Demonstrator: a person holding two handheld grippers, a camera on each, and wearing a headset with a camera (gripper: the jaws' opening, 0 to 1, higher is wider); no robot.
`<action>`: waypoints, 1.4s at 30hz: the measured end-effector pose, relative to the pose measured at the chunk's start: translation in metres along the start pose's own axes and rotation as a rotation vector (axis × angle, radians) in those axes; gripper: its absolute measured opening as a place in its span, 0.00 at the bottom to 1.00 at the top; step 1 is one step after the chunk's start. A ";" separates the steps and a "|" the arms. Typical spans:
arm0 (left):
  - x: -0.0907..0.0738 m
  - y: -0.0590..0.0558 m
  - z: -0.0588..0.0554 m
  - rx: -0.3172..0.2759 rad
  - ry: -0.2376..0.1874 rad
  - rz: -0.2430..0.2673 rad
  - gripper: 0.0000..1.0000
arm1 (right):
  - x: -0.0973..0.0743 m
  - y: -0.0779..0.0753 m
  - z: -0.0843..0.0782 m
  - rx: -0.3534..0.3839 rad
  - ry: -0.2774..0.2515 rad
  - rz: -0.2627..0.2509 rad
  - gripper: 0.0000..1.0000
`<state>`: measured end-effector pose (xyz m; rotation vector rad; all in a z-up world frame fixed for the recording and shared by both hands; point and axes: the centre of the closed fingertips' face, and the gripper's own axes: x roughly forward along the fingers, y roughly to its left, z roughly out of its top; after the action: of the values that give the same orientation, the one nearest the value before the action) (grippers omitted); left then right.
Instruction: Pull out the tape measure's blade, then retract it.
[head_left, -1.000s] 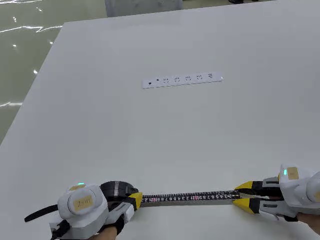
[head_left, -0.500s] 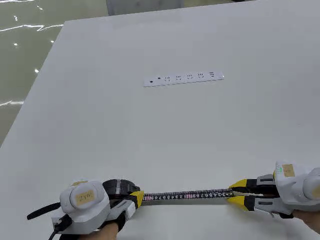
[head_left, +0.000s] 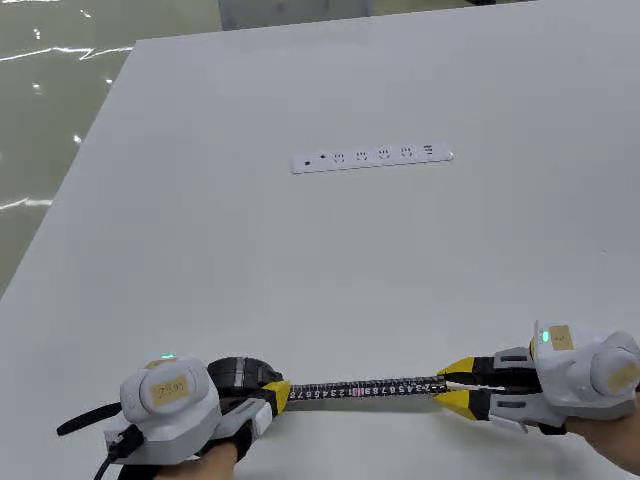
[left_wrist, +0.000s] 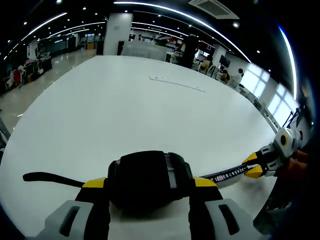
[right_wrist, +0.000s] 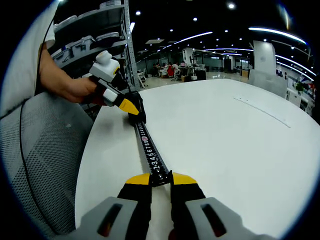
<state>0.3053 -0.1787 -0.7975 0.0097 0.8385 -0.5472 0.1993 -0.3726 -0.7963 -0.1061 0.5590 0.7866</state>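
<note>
Left hand-held gripper (head_left: 272, 393) is clamping the tape measure (left_wrist: 150, 172), with its jaws closed on either side of the black case, which is sitting on the white surface (head_left: 300, 260) at the near left of the head view. Right hand-held gripper (head_left: 456, 385) is pinching the free end of the blade (head_left: 365, 389), its yellow tips closing over it (the end hook is hiding between them). Blade is running in a straight line between the two, numbers facing up; whether it is touching the surface or hanging just above it, cannot tell. Power strip (head_left: 372, 157) is lying well apart, farther back. Progress, as a judgement: the pull-out is looking done or nearly so, with a good length of blade showing, and retraction is remaining to do.
</note>
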 end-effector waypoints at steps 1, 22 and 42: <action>0.000 0.000 0.000 0.001 -0.001 -0.001 0.61 | 0.002 0.000 0.001 0.001 -0.002 0.003 0.12; -0.001 0.000 0.001 -0.032 -0.010 -0.021 0.61 | 0.047 0.017 0.026 0.027 -0.056 0.077 0.12; -0.003 0.002 0.003 -0.089 -0.013 -0.044 0.61 | 0.072 0.024 0.039 0.042 -0.079 0.110 0.11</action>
<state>0.3064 -0.1768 -0.7942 -0.0944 0.8515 -0.5506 0.2406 -0.2979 -0.7977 -0.0051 0.5092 0.8819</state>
